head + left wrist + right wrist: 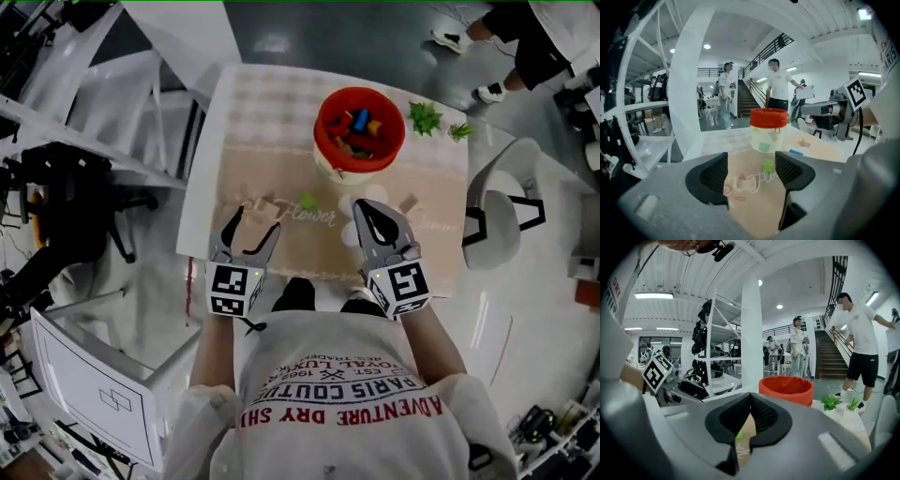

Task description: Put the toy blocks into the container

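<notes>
A container with a red rim (359,131) stands on the beige mat (281,248) toward the table's far side, with several coloured blocks inside. A small green block (307,201) lies on the mat in front of it, between and just beyond my two grippers. My left gripper (253,225) is open and empty; in the left gripper view (750,166) the green block (768,165) and the container (768,129) show through its gap. My right gripper (367,210) is shut with nothing in it; in the right gripper view (751,395) its tips meet below the container's rim (786,389).
Two small green plants (425,117) stand right of the container. A blue piece (796,152) lies on the mat near the container's base. A white chair (502,211) stands right of the table, a black chair (66,202) and white shelving to the left. People stand beyond the table.
</notes>
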{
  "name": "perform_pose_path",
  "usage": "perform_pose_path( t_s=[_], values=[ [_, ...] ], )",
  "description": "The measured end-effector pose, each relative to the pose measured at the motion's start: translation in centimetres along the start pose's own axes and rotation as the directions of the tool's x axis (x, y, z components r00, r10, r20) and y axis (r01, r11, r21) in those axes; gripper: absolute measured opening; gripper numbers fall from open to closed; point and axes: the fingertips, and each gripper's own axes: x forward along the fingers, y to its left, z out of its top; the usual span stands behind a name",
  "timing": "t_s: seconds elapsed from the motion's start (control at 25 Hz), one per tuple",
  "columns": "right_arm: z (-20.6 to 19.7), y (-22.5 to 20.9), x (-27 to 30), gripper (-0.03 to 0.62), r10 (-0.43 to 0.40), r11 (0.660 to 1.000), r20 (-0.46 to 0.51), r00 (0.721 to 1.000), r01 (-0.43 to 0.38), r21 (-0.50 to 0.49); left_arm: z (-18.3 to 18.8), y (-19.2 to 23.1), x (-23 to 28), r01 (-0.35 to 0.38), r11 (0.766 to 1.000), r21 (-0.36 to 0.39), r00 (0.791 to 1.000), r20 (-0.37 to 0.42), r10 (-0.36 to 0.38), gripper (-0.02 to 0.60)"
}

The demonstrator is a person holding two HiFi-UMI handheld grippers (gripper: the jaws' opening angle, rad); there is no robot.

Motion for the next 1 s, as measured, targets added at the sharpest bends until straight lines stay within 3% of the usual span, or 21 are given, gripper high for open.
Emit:
perform_pose_path(
  t_s=[0.16,0.36,0.64,0.8,1.0],
  values=[
    [-1.8,0.4,1.0,0.002,-0.061,0.997,-0.048,0.997,0.063,0.034,-4.0,0.6,3.4,0.085,0.996,0.011,0.991,-0.100,-0.083,0.340],
    [-3.6,0.5,2.2,0.002,-0.101,0.993,-0.094,0.990,0.106,0.051,-7.3,1.2,6.7,0.127,0.991,0.034,0.974,-0.192,-0.118,0.381],
    [-5.3,0.8,2.6,0.002,-0.139,0.987,-0.142,0.980,0.149,0.062,-9.5,1.5,9.1,0.172,0.985,0.020,0.954,-0.252,-0.161,0.380],
    [-5.6,0.9,2.7,0.003,-0.151,0.985,-0.159,0.976,0.162,0.062,-9.7,1.7,9.5,0.181,0.983,0.030,0.950,-0.263,-0.167,0.313],
    [-5.1,1.2,2.8,0.002,-0.170,0.982,-0.159,0.972,0.180,0.054,-9.6,1.4,9.2,0.228,0.973,0.048,0.943,-0.258,-0.208,0.310]
  ],
)
